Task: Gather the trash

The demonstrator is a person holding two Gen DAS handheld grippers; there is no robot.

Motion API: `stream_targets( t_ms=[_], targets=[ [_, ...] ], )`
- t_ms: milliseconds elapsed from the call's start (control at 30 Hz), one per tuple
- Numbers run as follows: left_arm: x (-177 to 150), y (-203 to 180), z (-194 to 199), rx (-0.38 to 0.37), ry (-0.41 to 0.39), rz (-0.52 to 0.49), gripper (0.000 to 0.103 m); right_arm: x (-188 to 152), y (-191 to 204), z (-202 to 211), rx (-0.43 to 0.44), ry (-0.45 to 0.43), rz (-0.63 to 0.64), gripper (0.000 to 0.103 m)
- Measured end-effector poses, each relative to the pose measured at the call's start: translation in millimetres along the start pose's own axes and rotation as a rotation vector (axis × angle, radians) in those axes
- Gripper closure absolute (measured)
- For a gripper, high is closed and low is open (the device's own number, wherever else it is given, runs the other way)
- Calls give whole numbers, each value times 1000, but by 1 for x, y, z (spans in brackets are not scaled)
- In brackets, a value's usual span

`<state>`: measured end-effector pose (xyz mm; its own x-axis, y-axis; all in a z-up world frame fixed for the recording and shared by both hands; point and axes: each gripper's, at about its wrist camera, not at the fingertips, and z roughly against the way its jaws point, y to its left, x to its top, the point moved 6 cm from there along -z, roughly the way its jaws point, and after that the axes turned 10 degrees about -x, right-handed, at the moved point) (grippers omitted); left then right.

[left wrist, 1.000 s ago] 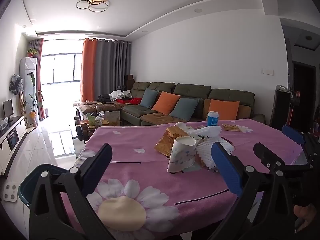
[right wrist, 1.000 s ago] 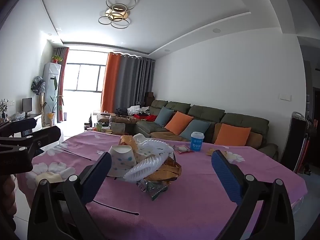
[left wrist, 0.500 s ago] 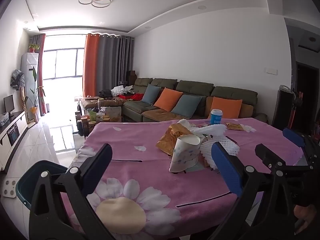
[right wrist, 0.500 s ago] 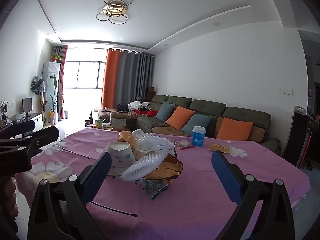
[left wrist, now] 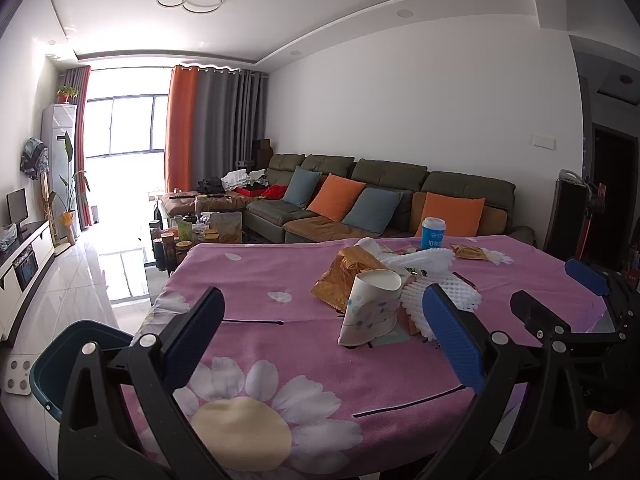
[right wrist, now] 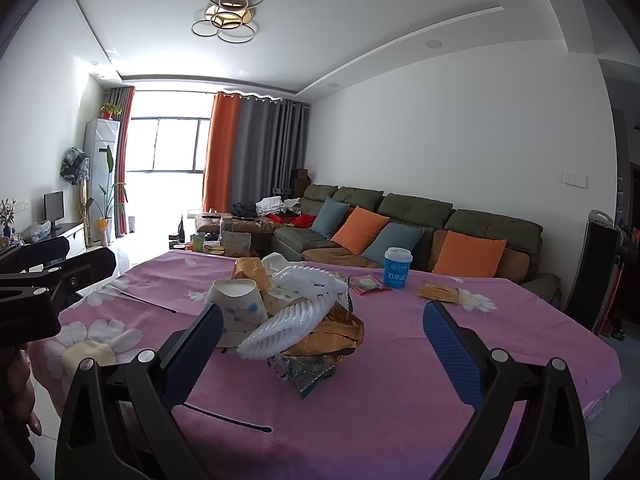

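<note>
Both cameras have risen slightly since a second ago, so the trash pile sits lower in each view and more ceiling shows; nothing on the table has shifted. Left gripper (left wrist: 324, 338) hovers over the table's near left corner, its blue pads spread wide and holding nothing. Right gripper (right wrist: 322, 354) hovers over the near edge, equally wide open and empty. Ahead of them, mid-table on the pink floral tablecloth (left wrist: 260, 280), lies the trash pile: a tipped paper cup (left wrist: 374, 308), white foam netting (right wrist: 296, 316) and gold wrappers (right wrist: 332, 332). A blue cup (right wrist: 397, 268) stands upright near the far edge. A dark bin (left wrist: 60, 364) sits on the floor beside the left corner.
</note>
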<state>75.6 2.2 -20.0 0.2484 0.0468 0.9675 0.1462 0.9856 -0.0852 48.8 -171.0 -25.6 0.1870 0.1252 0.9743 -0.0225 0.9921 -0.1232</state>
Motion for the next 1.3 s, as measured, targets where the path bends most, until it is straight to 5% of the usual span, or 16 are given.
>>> stream_targets(
  t_ms=[1300],
  targets=[
    [6, -1, -7, -10, 6, -8, 5, 0, 2, -5, 4, 19, 10, 6]
  ],
)
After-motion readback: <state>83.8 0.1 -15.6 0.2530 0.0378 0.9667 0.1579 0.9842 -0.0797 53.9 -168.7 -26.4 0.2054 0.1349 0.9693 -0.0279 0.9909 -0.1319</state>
